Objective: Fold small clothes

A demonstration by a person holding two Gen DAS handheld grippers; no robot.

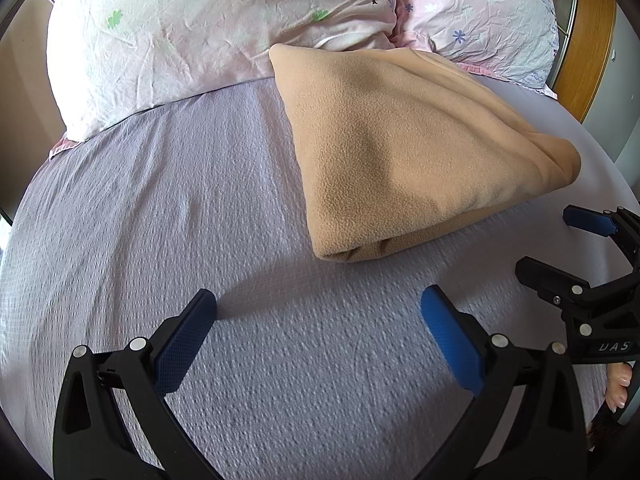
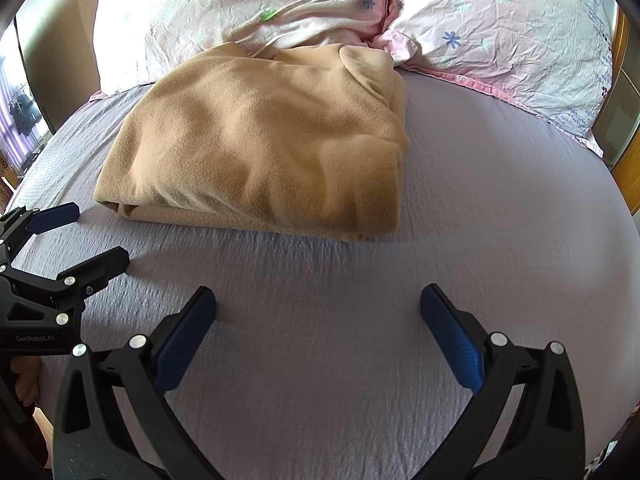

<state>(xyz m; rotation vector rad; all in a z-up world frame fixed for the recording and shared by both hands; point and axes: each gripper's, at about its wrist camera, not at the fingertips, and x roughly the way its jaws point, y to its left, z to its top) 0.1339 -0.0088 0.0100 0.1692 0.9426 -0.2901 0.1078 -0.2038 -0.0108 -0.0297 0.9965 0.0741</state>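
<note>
Left hand-held gripper point(image 1: 318, 308): jaws spread wide, nothing between the blue pads, poised over the lavender bed sheet point(image 1: 180, 220). Right hand-held gripper point(image 2: 318, 308): jaws likewise spread, empty, above the same sheet. Each gripper appears at the edge of the other's view, side by side and apart, both short of the garment. Beyond them: tan fleece garment point(image 2: 260, 140), folded into a thick rough rectangle, lying flat on the bed. Neither gripper touches it. Its far edge meets the pillows. Farthest: two pink floral pillows point(image 2: 500, 28) at the head of the bed, side by side, touching each other. Wooden frame point(image 1: 588, 40) at far right.
</note>
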